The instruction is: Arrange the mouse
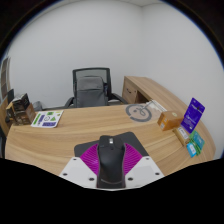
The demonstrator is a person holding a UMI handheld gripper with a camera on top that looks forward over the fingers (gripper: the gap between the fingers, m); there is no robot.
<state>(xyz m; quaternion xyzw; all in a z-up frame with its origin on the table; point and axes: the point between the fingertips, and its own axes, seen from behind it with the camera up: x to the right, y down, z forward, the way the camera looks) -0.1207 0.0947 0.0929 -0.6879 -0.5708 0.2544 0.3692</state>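
We see claw (110,168) held level above wooden worktop (90,138), pointing across it toward wall. One black mouse (110,160) sits between two purple pads (92,157); both fingers press its sides, mouse gripped, near worktop's front edge. We count one office chair (91,87) beyond worktop, one green-and-white leaflet (46,119) left, one round disc (139,112) right, one blue-purple box (194,115) upright further right, one teal packet (195,146) near it.
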